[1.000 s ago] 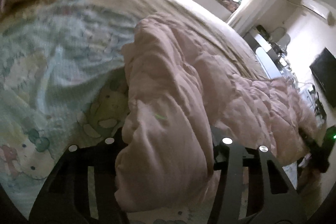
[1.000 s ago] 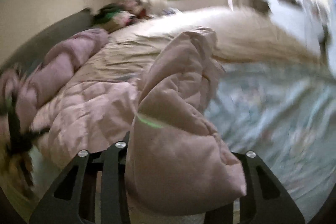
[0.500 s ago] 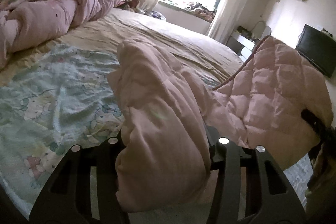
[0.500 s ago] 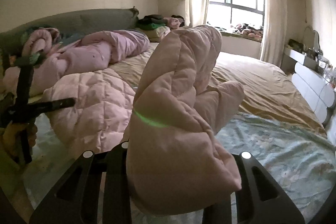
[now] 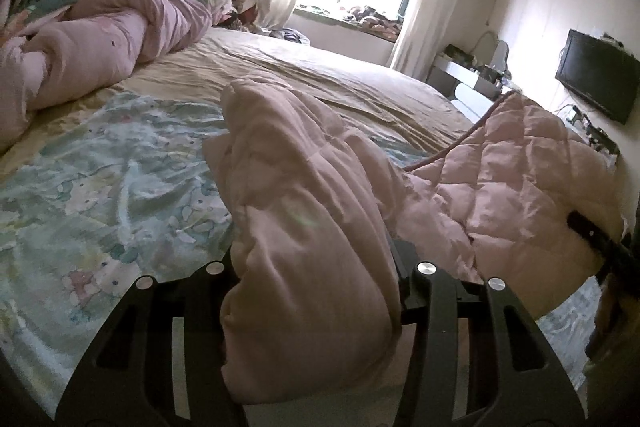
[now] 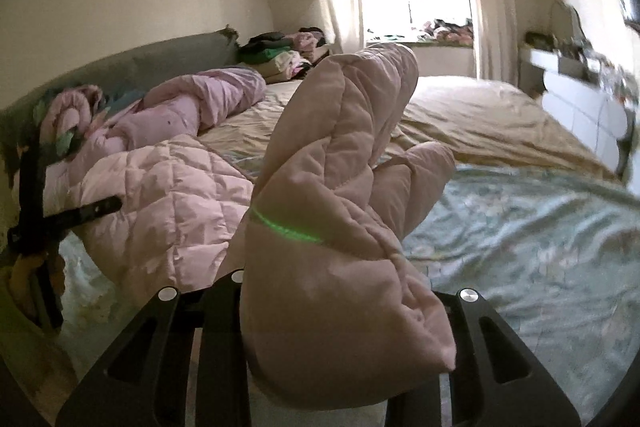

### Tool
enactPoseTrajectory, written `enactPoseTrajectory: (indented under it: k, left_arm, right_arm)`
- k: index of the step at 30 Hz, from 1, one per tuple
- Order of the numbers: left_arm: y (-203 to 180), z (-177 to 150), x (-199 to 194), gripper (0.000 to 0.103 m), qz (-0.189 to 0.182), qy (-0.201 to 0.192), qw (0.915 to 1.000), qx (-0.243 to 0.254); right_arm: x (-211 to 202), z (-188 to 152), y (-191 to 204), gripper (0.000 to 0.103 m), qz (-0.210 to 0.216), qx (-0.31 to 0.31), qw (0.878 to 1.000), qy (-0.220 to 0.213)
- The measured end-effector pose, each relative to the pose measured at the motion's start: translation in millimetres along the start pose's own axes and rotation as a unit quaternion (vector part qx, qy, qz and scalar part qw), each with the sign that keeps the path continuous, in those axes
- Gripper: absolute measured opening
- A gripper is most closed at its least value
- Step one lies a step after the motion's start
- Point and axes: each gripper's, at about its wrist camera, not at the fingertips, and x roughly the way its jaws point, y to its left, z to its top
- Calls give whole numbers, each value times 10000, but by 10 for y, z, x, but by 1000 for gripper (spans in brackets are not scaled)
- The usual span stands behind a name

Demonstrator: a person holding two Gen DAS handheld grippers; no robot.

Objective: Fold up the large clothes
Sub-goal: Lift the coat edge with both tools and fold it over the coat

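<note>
A pale pink quilted padded garment (image 5: 312, 227) is lifted above the bed. My left gripper (image 5: 316, 275) is shut on a thick bunched fold of it; the fabric hides the fingertips. The garment stretches right to a quilted panel (image 5: 520, 187) held by the other gripper (image 5: 600, 247). In the right wrist view my right gripper (image 6: 340, 287) is shut on another bunched fold (image 6: 344, 207). The quilted panel (image 6: 168, 195) hangs at the left there, with the left gripper (image 6: 68, 215) on it.
The bed has a pale blue-green cartoon print sheet (image 5: 100, 195) and a tan cover (image 5: 320, 75). A rolled pink duvet (image 5: 120, 39) lies by the grey headboard (image 6: 140, 67). A clothes pile (image 6: 280, 55), window, white dresser (image 6: 580, 99) and wall TV (image 5: 596, 75) stand around.
Both grippers have risen and tilted up with the garment held; the views went from looking down at the bed to looking across the room. The quilted panel now hangs spread between them.
</note>
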Motion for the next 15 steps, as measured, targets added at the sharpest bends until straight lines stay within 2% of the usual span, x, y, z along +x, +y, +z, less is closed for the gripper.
enactPoseTrajectory:
  k: [10, 15]
  left_arm:
    - [199, -188, 18, 41, 212, 211, 9995, -135]
    - [348, -301, 149, 41, 458, 451, 9978, -134]
  right_arm:
    - [-46, -384, -470, 28, -169, 1103, 9935, 215]
    - [60, -588, -766, 28, -296, 1826, 9814, 513]
